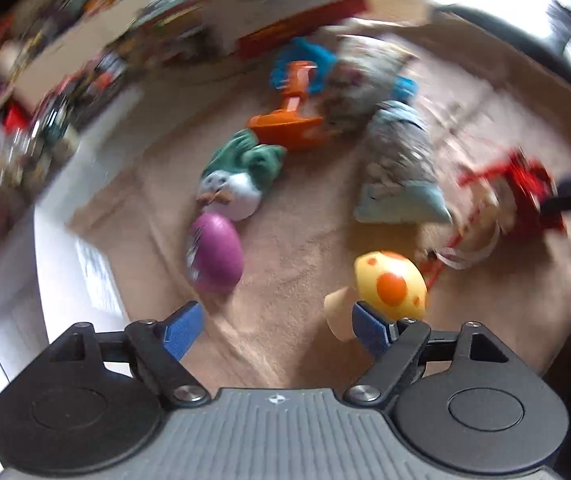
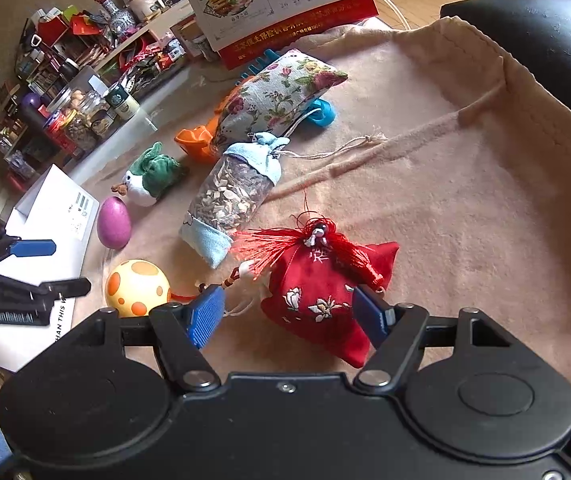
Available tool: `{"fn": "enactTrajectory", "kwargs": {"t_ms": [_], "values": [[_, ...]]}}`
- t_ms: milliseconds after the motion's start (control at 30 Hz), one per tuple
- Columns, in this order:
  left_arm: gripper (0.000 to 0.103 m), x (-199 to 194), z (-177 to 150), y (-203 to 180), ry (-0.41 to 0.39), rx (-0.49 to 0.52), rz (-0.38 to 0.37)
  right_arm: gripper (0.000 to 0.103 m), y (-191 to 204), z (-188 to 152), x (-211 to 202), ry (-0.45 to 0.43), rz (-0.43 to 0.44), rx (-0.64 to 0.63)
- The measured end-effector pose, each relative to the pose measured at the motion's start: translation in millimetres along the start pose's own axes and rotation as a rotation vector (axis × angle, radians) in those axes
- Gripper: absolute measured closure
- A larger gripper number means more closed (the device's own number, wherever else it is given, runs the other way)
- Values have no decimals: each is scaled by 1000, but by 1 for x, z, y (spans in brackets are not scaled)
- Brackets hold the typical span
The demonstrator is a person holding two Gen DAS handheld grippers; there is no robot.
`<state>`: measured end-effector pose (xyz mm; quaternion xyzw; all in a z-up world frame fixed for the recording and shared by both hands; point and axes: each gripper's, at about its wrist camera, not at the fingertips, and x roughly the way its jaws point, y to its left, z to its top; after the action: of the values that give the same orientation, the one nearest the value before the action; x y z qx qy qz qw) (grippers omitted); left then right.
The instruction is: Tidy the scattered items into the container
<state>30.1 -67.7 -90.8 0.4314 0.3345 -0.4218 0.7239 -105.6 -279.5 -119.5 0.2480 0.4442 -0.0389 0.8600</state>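
Note:
Scattered items lie on a beige cloth [image 2: 465,184]. My right gripper [image 2: 289,316] is open, its blue fingers on either side of a red embroidered sachet [image 2: 325,288] with a red tassel. My left gripper [image 1: 277,328] is open and empty; its right finger is beside a yellow mushroom toy [image 1: 389,284] with orange spots, which also shows in the right wrist view [image 2: 137,286]. A purple egg [image 1: 215,258] lies ahead of the left finger. Further off are a white-and-green plush [image 1: 237,176], a clear herb sachet [image 1: 399,168], a floral pouch [image 2: 277,100] and an orange toy [image 1: 289,116].
A white box [image 2: 53,216] lies at the cloth's left edge. A desk calendar [image 2: 285,4] stands at the back. Cluttered shelves with jars [image 2: 81,116] fill the far left. A black chair [image 2: 545,36] is at the right. The left wrist view is motion-blurred.

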Motion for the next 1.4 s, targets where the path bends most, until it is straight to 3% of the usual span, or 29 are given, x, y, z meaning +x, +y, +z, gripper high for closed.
{"fn": "enactTrajectory", "kwargs": {"t_ms": [100, 267, 400, 533, 600, 733, 833, 933, 1167, 1267, 1300, 1400], "values": [[19, 8, -10, -32, -37, 209, -75, 34, 0, 1, 0, 1, 2, -1], [30, 40, -19, -43, -13, 274, -105, 34, -3, 4, -3, 0, 4, 5], [31, 53, -10, -32, -37, 146, -153, 34, -6, 5, 0, 9, -6, 5], [31, 73, 6, -8, 76, -200, -250, 35, -8, 6, 4, 13, -24, 2], [32, 81, 7, -2, 114, -304, -246, 35, -7, 7, 6, 17, -32, -11], [40, 85, 10, 4, 142, -386, -162, 34, 0, 8, 9, 30, -46, -74], [42, 89, 9, 18, 165, -519, -176, 34, 7, 9, 13, 58, -31, -136], [42, 90, 10, 24, 160, -552, -190, 29, 16, 7, 16, 79, -48, -215], [40, 91, 12, 16, 171, -499, -167, 24, 25, 6, 26, 89, -99, -320], [54, 89, 12, 18, 172, -515, -154, 24, 27, 9, 33, 81, -138, -353], [64, 88, 12, 19, 172, -523, -152, 24, 27, 11, 35, 77, -146, -360], [64, 88, 10, 22, 177, -551, -158, 25, 30, 15, 40, 60, -175, -394]]}}
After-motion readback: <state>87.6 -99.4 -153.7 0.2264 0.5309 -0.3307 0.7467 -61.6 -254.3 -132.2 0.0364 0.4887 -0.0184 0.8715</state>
